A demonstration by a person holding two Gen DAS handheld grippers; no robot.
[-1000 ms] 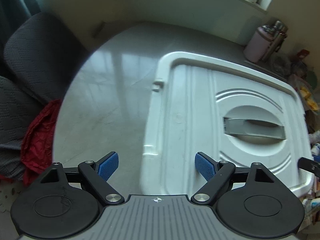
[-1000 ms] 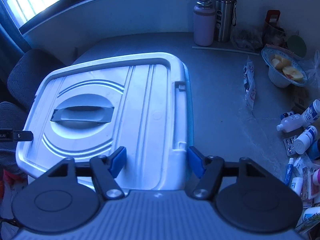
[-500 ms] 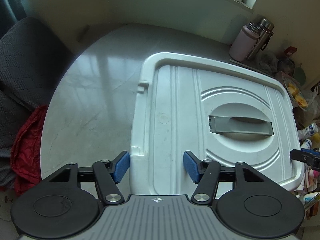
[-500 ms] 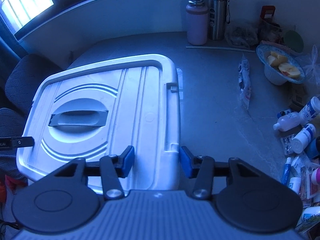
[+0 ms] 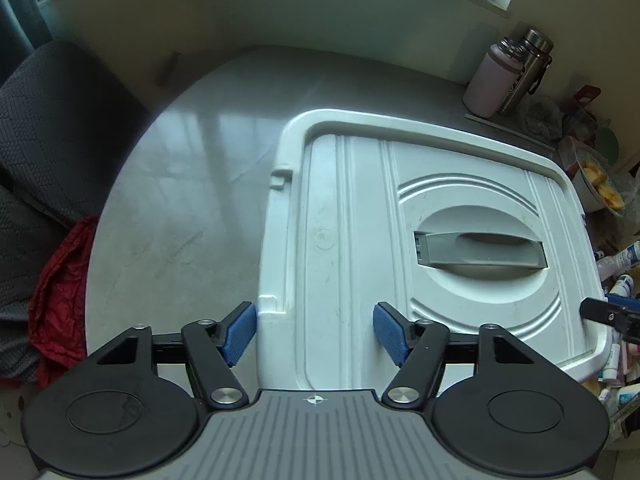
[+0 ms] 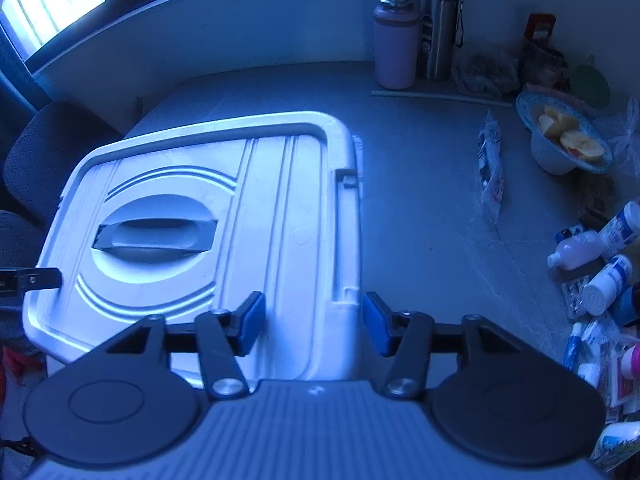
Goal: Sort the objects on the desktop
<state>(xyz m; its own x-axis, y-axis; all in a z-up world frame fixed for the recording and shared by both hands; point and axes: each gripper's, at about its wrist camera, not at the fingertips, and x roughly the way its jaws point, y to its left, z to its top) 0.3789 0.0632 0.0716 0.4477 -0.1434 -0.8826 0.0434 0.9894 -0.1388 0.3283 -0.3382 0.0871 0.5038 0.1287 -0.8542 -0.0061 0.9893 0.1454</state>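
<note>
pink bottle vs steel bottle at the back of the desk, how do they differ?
The pink bottle is shorter and wider; the steel bottle is taller and slimmer. The pink one has a matte pastel body, the steel one bare metal with a side strap. Both stand upright, capped, side by side near the wall.

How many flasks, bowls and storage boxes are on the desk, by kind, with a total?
Flasks: 2, a pink flask and a steel flask, standing side by side at the back wall.
Bowls: 1, a bowl of cut fruit.
Storage boxes: 1, a white lidded box.
Total: 4.
The small bottles heaped at the right edge are not counted.
</note>
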